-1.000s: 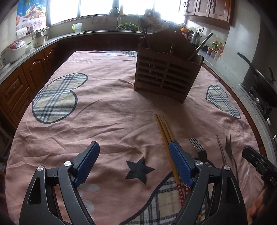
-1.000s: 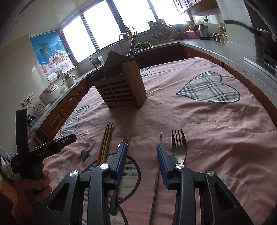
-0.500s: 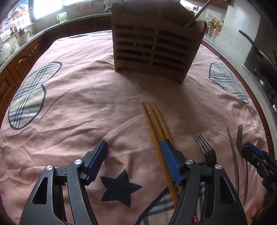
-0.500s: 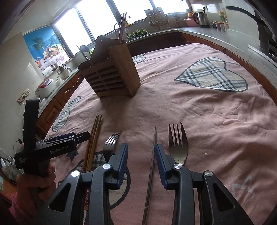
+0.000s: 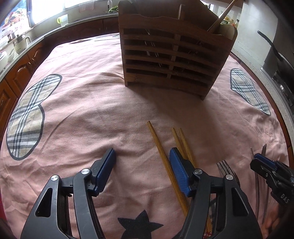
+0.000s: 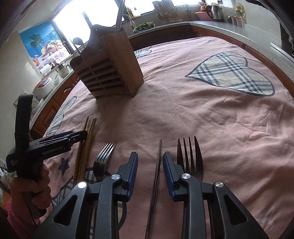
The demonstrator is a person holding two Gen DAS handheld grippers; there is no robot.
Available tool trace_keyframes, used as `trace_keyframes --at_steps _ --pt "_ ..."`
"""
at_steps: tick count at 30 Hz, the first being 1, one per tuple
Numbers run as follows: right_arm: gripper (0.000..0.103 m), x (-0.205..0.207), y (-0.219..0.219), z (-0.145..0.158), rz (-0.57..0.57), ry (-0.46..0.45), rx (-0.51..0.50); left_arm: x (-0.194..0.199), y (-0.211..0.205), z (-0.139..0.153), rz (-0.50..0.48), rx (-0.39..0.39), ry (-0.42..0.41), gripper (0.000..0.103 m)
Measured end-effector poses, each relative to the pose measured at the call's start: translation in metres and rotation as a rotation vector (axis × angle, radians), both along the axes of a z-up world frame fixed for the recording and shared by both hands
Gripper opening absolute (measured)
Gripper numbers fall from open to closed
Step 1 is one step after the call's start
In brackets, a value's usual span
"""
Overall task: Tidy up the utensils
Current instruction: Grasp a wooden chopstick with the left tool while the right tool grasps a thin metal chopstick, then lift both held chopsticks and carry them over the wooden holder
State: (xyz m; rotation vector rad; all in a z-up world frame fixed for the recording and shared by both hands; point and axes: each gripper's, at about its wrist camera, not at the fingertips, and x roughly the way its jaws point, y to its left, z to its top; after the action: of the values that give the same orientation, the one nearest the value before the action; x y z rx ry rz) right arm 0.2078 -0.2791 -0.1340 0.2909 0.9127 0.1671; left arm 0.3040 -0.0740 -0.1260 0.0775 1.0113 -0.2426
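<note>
A slatted wooden utensil holder (image 5: 174,60) stands on the pink cloth, also in the right wrist view (image 6: 110,69), with utensils in it. My left gripper (image 5: 142,171) is open, low over the cloth; one wooden chopstick (image 5: 161,154) lies between its jaws and two more (image 5: 181,141) pass under its right finger. My right gripper (image 6: 149,171) is open around a thin metal chopstick (image 6: 156,176). One fork (image 6: 189,158) lies right of it, another fork (image 6: 102,158) left.
The table wears a pink cloth with plaid hearts (image 6: 233,73) and a dark star (image 5: 139,226). Kitchen counters ring the table, with a rice cooker (image 6: 43,86) and a kettle (image 6: 214,12). A dark pan (image 5: 275,55) sits at the right.
Both grippers have moved forward and lower toward the utensils. One wooden chopstick now lies apart from the other two, between the left jaws. The right jaws have narrowed around the metal chopstick.
</note>
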Motion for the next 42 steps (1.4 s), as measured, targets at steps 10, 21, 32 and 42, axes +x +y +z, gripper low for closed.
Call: trace_keyframes --at_steps 10,21,32,42 --pt "0.015 0.013 0.008 -0.001 0.010 0.015 -0.096 0.012 -0.023 0.001 -0.065 0.055 -0.032 0.011" --pt "0.004 0.000 0.007 0.021 0.011 -0.031 -0.033 -0.009 0.005 0.020 -0.044 -0.091 -0.006 0.005" --pt "0.004 -0.017 0.014 0.074 0.020 -0.159 0.016 -0.060 0.044 0.092 -0.037 -0.198 -0.160 0.005" --pt "0.004 -0.038 0.020 0.112 0.024 -0.255 0.011 -0.092 0.057 0.128 -0.034 -0.244 -0.243 0.005"
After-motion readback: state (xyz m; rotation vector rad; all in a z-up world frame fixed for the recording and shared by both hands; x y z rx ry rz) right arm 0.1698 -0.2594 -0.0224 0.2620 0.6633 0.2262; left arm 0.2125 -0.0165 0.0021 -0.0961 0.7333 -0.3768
